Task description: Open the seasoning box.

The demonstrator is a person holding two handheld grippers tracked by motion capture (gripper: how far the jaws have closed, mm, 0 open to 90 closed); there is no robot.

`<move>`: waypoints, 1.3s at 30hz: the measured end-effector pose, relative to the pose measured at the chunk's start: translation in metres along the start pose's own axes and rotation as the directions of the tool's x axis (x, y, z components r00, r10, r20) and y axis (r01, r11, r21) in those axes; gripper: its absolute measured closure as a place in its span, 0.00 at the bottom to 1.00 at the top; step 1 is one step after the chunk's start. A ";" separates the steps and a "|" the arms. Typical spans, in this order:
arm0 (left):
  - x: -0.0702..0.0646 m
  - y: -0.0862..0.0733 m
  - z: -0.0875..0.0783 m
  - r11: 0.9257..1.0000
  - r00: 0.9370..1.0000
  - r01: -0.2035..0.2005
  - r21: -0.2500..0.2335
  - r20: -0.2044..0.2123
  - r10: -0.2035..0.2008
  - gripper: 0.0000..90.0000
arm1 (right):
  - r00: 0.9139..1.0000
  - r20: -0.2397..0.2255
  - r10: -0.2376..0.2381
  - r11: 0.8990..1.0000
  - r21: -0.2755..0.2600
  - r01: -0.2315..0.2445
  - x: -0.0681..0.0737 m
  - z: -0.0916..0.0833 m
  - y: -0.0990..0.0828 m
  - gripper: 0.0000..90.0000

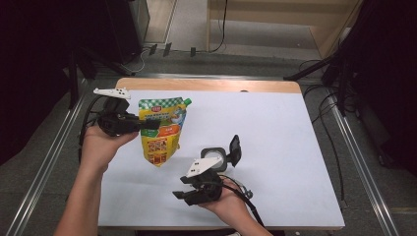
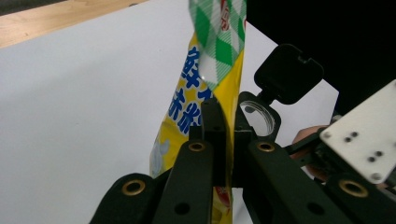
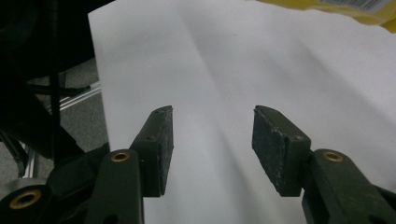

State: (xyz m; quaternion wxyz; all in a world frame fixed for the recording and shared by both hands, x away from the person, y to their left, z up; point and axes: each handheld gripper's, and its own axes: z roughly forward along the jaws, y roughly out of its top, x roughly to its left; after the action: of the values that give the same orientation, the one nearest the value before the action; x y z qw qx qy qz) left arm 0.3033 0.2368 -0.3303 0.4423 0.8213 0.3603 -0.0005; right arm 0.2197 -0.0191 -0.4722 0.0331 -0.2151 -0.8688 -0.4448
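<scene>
A yellow spouted pouch [image 1: 160, 132] with a green-checked top hangs upright just above the white table [image 1: 280, 142]. My left gripper [image 1: 150, 125] is shut on the pouch's side edge. In the left gripper view the jaws [image 2: 223, 116] pinch the thin pouch [image 2: 210, 60] between them. My right gripper [image 1: 178, 187] sits low near the table's front edge and points toward the left. Its jaws [image 3: 212, 140] stand open over bare table with nothing between them. A corner of the pouch [image 3: 327, 5] shows at the top of the right gripper view.
A small round compact [image 1: 215, 157] lies open on the table just beyond the right gripper, its black lid [image 1: 235, 148] raised. The compact [image 2: 256, 117] also appears behind the pouch in the left gripper view. Metal rails run along both table sides.
</scene>
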 end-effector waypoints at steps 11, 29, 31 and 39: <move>-0.013 0.000 -0.010 1.000 1.000 0.000 0.004 0.020 0.000 1.00 | 0.997 0.048 0.066 0.998 -0.008 -0.066 -0.016 0.032 -0.001 0.58; -0.032 -0.007 -0.020 0.999 0.995 0.001 0.054 0.099 -0.006 1.00 | 0.983 0.134 0.123 0.988 -0.111 -0.109 -0.014 0.052 0.001 0.64; -0.034 -0.009 -0.021 0.998 0.994 0.001 0.062 0.111 -0.008 1.00 | 0.981 0.148 0.125 0.987 -0.115 -0.109 -0.015 0.052 0.001 0.64; -0.039 -0.022 -0.027 0.997 0.987 0.022 0.080 0.156 -0.034 1.00 | 0.970 0.189 0.153 0.979 -0.160 -0.123 -0.016 0.053 0.000 0.67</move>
State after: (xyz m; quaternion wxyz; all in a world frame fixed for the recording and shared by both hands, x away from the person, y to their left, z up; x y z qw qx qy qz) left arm 0.2530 0.2413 -0.3171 0.4369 0.8302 0.3355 -0.0856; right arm 0.2412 0.0175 -0.5083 -0.0396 -0.3208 -0.8153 -0.4803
